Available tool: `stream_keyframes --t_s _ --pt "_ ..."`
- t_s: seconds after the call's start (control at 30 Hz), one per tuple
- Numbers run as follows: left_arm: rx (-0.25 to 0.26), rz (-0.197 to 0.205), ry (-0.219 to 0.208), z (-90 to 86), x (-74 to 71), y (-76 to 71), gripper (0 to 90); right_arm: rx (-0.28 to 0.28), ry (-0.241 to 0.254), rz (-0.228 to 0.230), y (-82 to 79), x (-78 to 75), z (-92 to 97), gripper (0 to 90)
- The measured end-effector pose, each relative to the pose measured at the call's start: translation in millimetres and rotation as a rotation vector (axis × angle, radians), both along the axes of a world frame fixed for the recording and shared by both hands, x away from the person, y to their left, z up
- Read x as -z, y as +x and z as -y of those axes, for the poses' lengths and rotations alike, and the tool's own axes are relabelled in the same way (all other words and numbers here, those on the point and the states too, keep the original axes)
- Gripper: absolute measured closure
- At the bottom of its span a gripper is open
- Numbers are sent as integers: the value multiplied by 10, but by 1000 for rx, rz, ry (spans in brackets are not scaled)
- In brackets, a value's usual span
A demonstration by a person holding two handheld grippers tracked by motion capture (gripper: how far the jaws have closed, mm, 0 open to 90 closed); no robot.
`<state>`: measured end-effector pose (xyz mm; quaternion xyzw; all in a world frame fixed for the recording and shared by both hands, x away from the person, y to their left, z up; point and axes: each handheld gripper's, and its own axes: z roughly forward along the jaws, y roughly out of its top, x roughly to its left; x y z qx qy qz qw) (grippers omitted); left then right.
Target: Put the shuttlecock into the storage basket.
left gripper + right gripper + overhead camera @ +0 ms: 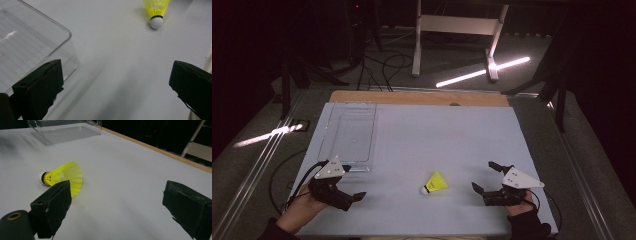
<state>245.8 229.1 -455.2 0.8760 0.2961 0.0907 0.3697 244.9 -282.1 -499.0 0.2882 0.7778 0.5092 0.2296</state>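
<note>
Overhead, shuttlecock [435,183] (apparently ungripped)

I see a white table [422,135] with a wooden far edge. Behind it, a white frame [457,30] stands on the dark floor.

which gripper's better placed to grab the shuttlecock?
Probably right. The right gripper is open, aimed at the shuttlecock and looks slightly closer, with the skirt by its jaw in its own view. The left gripper is open too, but sits by the clear box.

Yellow shuttlecock [436,183], white cork tip
</note>
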Motion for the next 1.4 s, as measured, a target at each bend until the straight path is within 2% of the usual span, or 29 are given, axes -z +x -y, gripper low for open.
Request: stream_keyframes --t_s 0.1,0.2,0.23,0.4,0.5,0.57,0.7,1.0,1.2,1.27,1.37,1.4 --pt "12 -17 38 33 -14 8 2 -2 -6 8 -1 -4 -1 87" --pt "25 -19 48 59 -36 3 2 -3 -8 10 -1 -4 -7 87" --pt "30 -32 59 83 -52 10 2 -2 -8 7 -3 -3 -9 87" --pt "32 -30 99 115 -83 15 2 4 -13 6 -1 -3 -3 87" --pt "16 -50 129 132 -109 19 2 5 -13 7 -1 -4 -4 87" --pt "14 -81 136 138 -127 20 2 5 -15 4 -2 -5 -8 87" --pt "19 -91 151 159 -167 2 2 4 -18 1 -3 -5 -16 87" --pt "-10 -158 172 176 -169 23 1 2 -22 -4 2 1 -21 87" --pt "-48 -190 233 212 -144 33 1 3 -25 -9 4 5 -25 87" --pt "-61 -212 229 217 -138 40 2 1 -25 -9 6 5 -24 87" --pt "-83 -235 245 234 -138 50 2 4 -25 -13 5 6 -25 87" --pt "-94 -231 258 240 -137 52 2 5 -26 -13 5 7 -26 87"
